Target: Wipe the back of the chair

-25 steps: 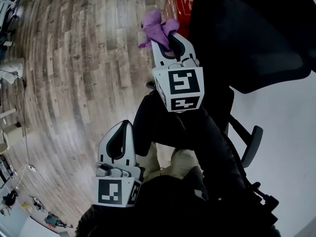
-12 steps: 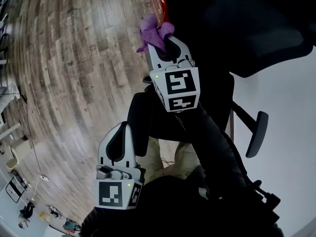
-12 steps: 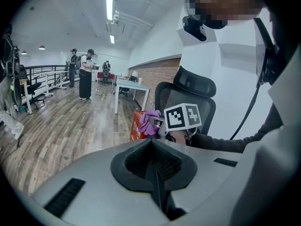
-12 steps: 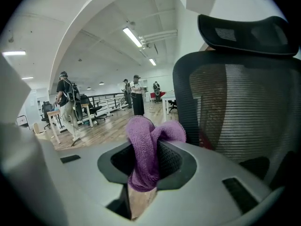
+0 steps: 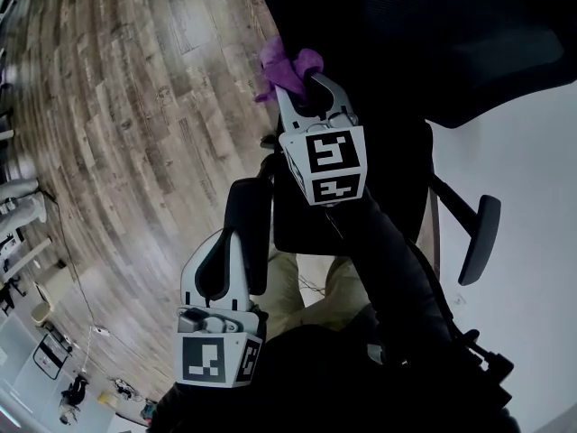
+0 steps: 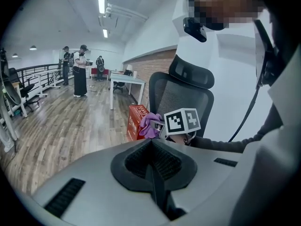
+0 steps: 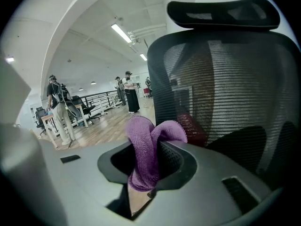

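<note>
- Chair back [image 7: 225, 79]: black mesh with a headrest on top, upright, filling the right gripper view, directly ahead of the right gripper.
- Left gripper [image 6: 151, 149]: jaws pressed together with nothing between them, held low and well apart from the chair back.
- Right gripper [image 7: 146, 166]: jaws pinch a purple cloth [image 7: 143, 142], whose folds stick up past the tips.
- Cloth sits close to the mesh; contact cannot be told.
- Chair armrest [image 5: 478, 237]: far right in head view.

cloth [image 7: 142, 154]: nubby terry | chair back [image 7: 225, 88]: matt mesh | floor [image 5: 135, 124]: wood planks
</note>
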`<state>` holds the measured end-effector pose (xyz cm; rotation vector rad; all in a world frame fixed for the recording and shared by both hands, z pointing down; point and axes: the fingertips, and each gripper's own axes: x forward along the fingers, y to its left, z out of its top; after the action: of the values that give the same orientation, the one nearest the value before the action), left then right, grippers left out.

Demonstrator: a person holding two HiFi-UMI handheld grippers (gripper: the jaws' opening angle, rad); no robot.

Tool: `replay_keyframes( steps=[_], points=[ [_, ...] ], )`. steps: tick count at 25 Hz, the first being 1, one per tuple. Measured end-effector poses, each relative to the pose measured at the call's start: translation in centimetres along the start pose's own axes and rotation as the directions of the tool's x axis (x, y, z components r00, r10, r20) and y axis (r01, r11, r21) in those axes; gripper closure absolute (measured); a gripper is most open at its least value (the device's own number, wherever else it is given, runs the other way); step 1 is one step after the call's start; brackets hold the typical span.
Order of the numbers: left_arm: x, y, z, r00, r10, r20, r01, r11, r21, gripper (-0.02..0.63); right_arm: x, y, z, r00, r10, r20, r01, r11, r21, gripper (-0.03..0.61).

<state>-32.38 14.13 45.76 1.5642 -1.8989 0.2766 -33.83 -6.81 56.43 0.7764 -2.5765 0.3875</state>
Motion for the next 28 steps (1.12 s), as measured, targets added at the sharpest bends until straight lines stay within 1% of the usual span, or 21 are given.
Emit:
replay_keyframes(
  steps=[3, 6, 13, 28],
  points=[
    [1.2, -0.6, -0.1, 1.0, -0.004, -0.016, 0.004, 1.0, 0.016, 0.611, 0.5, -1.3, -0.4, 1.0, -0.008, 0.0, 0.008, 1.0, 0.016, 0.482],
    [2.2, -1.1, 0.3, 1.0, -0.008, -0.022, 0.01, 0.998, 0.055, 0.611, 0.7, -1.9, 0.0, 1.0, -0.006, 0.004, 0.006, 1.0, 0.021, 0.482],
    [4.1, -3.7, 0.5, 0.998, -0.052, -0.036, 0.055, 0.994, 0.095, 0.611, -0.4, -4.3, -0.6, 1.0, -0.013, 0.013, 0.013, 1.0, 0.028, 0.482],
    [5.1, -9.6, 0.9, 0.99, -0.127, -0.055, 0.134, 0.981, 0.144, 0.611, -4.9, -10.8, -0.5, 0.994, -0.105, 0.023, 0.104, 0.993, 0.057, 0.482]
  ],
)
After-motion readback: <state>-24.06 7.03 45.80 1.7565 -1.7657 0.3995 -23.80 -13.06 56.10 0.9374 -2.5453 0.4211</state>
